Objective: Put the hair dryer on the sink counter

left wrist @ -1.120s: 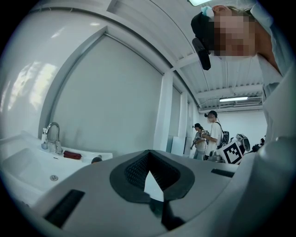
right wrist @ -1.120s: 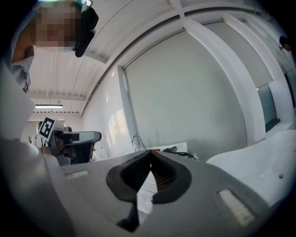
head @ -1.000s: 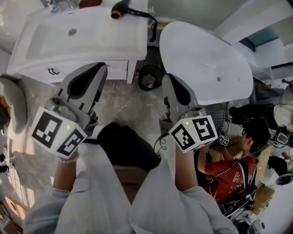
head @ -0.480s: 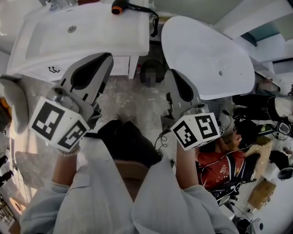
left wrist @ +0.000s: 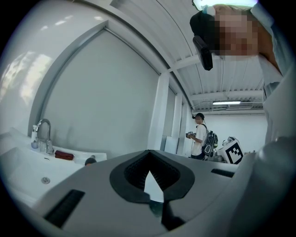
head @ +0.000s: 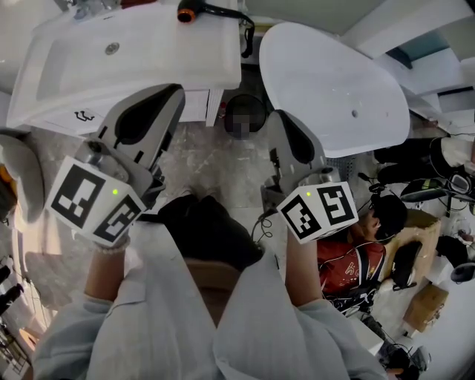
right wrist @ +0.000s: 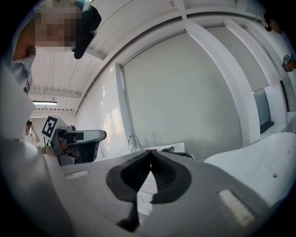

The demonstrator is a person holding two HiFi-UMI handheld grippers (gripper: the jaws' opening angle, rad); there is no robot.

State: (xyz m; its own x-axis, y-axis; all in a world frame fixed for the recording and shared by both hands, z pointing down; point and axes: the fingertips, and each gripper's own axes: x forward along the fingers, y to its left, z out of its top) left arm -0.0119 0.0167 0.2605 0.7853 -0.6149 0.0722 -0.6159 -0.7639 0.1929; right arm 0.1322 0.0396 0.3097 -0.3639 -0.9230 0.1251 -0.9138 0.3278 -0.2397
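Starting at the jaws: those of our left gripper are closed tip to tip with nothing between them, and those of our right gripper are pressed together the same way, empty. We hold both grippers about level, side by side, pointing toward the desk but short of it, over the floor.

The hair dryer lies at the desk's far right corner, beside the basin. Its cord hangs over the desk's right edge.

We judge the placing done, since the dryer rests on the desk and neither gripper has hold of it. The next move would call only for drawing both grippers back, well clear of the dangling cord.

Counting what we see:
- two grippers
- one hair dryer with one cord
- one basin
- one tap
- one small dark red thing lying by the tap
- one white bathtub just right of the desk
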